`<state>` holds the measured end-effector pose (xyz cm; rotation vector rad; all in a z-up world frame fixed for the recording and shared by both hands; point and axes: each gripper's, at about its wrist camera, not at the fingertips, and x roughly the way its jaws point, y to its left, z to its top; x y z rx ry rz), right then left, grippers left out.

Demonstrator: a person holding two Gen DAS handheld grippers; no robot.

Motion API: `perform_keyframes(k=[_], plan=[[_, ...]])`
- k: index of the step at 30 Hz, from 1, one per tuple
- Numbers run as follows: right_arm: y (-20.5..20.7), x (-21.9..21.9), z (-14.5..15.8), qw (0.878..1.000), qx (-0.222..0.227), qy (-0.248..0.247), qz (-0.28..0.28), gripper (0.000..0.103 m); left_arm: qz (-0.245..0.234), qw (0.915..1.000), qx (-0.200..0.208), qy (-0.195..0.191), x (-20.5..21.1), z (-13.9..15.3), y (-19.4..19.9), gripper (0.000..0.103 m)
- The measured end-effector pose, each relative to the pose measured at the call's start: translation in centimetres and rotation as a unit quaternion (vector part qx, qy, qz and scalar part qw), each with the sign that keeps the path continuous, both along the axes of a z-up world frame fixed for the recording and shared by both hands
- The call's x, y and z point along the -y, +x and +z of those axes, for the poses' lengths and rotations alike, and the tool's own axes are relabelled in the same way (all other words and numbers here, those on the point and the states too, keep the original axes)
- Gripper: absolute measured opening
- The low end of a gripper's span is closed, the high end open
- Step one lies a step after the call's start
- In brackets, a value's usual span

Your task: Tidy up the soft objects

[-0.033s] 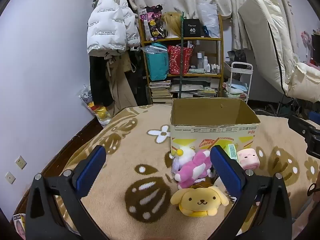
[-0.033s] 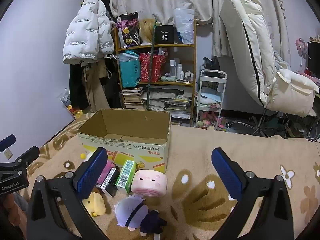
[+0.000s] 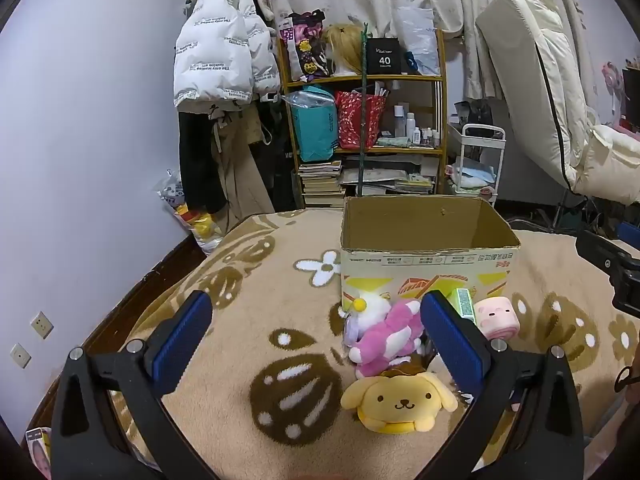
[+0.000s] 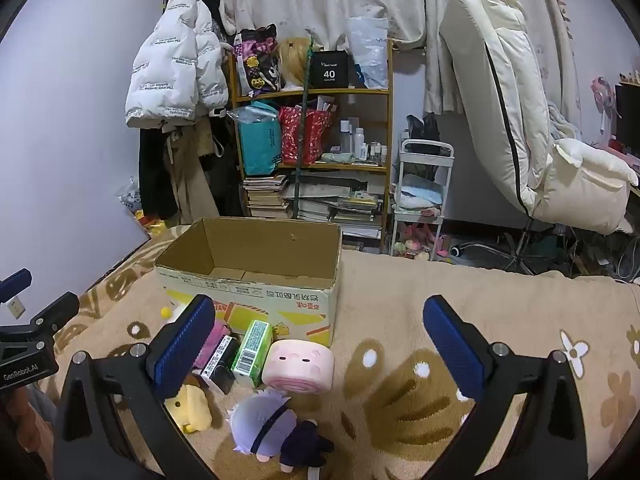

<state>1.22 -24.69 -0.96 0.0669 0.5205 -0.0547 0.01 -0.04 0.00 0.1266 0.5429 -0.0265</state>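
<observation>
None of the soft toys is in the cardboard box [image 4: 256, 264] yet; its inside shows only bare flaps, so by my reading the whole job is still ahead. The toys lie in a huddle on the brown blanket [image 3: 248, 320] just in front of the box: a yellow dog plush [image 3: 398, 402] nearest the left claw [image 3: 316, 340], a pink and white plush [image 3: 382, 336] behind it against the box wall, a pink pig cushion [image 4: 298, 366], and a purple-haired doll [image 4: 266, 426] lying on its side. A green carton [image 4: 252, 346] and a dark packet [image 4: 219, 364] stand among them, touching the box front.

Both claws are spread wide and hold nothing. The left claw hovers with the yellow dog low between its fingers, closer to the right finger. The right claw [image 4: 316, 344] hangs above the blanket with the doll and pig cushion near its left finger, and open blanket under the rest of its span.
</observation>
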Motion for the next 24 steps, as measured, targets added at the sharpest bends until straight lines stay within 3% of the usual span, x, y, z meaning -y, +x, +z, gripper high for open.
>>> perform_keyframes(k=[24], plan=[[-0.13,-0.14,0.23,1.000,0.003,-0.004,-0.001,0.103,-0.003,1.0000,0.004,-0.001,0.11,0.04,0.00,0.103]])
